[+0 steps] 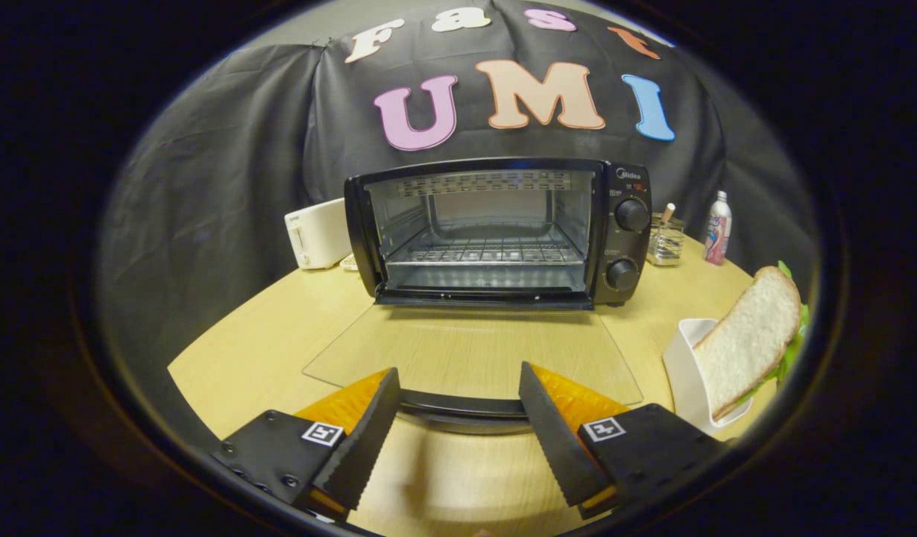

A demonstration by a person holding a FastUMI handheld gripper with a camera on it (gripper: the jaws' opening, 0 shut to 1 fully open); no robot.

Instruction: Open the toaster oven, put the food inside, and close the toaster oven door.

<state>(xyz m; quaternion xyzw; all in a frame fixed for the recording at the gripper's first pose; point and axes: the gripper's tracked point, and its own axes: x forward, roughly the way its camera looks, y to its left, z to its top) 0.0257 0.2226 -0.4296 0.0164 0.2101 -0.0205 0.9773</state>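
The counter [279, 328] is carrying everything here, and on it one toaster oven [496, 231] is standing against the booth wall, well beyond the fingers. Its glass door [473, 350] is lying fully down and flat, reaching toward the hand-held gripper [458, 399], and the dark door handle [458, 406] is sitting just between the two fingertips. The fingers are spread wide apart and are holding nothing; whether a fingertip is touching the handle cannot be told. Inside the oven, one wire rack [484, 253] is showing with nothing on it.

Judging from this, the first step, opening, is looking finished. Two steps are remaining: putting the food in and closing the door.

The food is one sandwich [749, 335], with white bread and some green leaf at its edge, leaning in one white holder [682, 358] to the right of the open door, apart from the fingers.

Smaller things are standing around the oven: one white appliance [317, 233] just beside its left side, one clear glass jar [666, 240] near its right side, and one small bottle [718, 227] a little farther right. On the oven's front panel, two knobs [631, 215] are sitting one above the other.
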